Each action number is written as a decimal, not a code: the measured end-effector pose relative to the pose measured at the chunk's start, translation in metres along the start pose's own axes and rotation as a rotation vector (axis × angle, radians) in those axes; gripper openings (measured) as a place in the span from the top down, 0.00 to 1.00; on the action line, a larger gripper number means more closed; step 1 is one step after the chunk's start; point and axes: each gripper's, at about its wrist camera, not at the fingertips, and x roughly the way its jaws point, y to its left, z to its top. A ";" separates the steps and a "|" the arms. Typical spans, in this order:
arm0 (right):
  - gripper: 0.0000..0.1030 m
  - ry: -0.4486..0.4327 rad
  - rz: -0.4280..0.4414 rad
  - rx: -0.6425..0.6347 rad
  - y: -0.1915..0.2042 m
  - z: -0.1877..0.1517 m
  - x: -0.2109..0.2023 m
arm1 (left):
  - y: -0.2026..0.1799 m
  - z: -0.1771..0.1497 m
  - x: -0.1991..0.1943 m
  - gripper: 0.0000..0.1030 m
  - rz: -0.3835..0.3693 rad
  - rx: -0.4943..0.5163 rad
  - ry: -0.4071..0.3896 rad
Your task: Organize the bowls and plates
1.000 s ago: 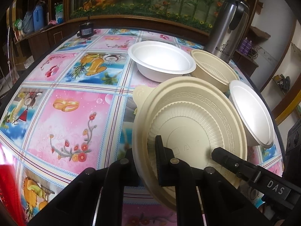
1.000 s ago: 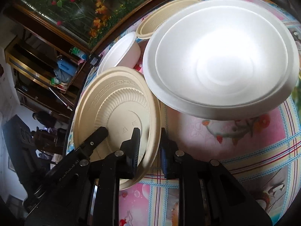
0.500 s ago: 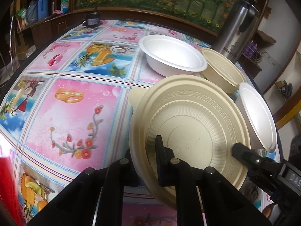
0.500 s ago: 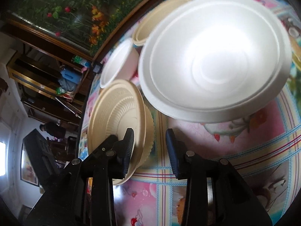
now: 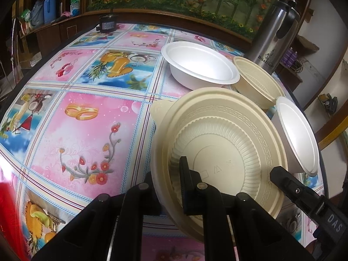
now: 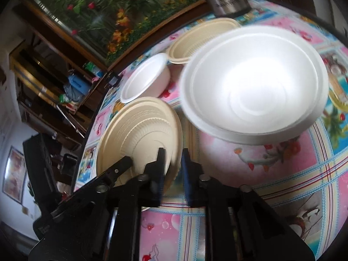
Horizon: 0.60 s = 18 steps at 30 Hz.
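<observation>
While your left gripper point(image 5: 167, 187) pinches the rim of the tilted cream plate point(image 5: 219, 150), held off the table point(image 5: 87, 117) for stacking, the white bowl point(image 5: 200, 65) and cream bowl point(image 5: 256, 80) wait beyond. Right wrist view: your right gripper point(image 6: 173, 167) is narrowly parted, holding nothing, just beside that plate's edge; the big white bowl point(image 6: 254, 91) sits ahead.

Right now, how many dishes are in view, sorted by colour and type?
White bowls: 2
Cream bowls: 1
Cream plates: 1
Total: 4, leaving out a cream tab that peeks from behind the plate; I cannot tell what it belongs to.
</observation>
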 end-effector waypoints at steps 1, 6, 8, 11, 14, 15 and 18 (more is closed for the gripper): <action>0.88 -0.004 -0.005 -0.007 0.001 0.001 0.001 | 0.001 0.000 0.000 0.90 -0.003 -0.004 0.003; 0.88 -0.014 -0.014 -0.028 0.004 0.001 0.000 | 0.001 0.000 0.001 0.90 -0.005 -0.008 0.008; 0.88 -0.012 -0.005 -0.022 0.002 0.001 -0.001 | 0.001 0.001 0.000 0.90 -0.005 -0.008 0.008; 0.88 -0.009 -0.004 -0.019 0.001 -0.001 0.000 | 0.001 0.000 -0.003 0.90 -0.001 -0.004 -0.001; 0.88 -0.001 -0.005 -0.020 0.000 -0.003 0.000 | 0.000 -0.001 -0.009 0.90 0.003 0.002 -0.013; 0.88 -0.005 -0.002 -0.021 0.000 -0.004 -0.002 | 0.000 -0.001 -0.010 0.90 0.004 0.005 -0.017; 0.88 -0.019 0.005 -0.020 0.003 -0.005 -0.008 | -0.003 -0.004 -0.019 0.90 0.021 0.025 -0.042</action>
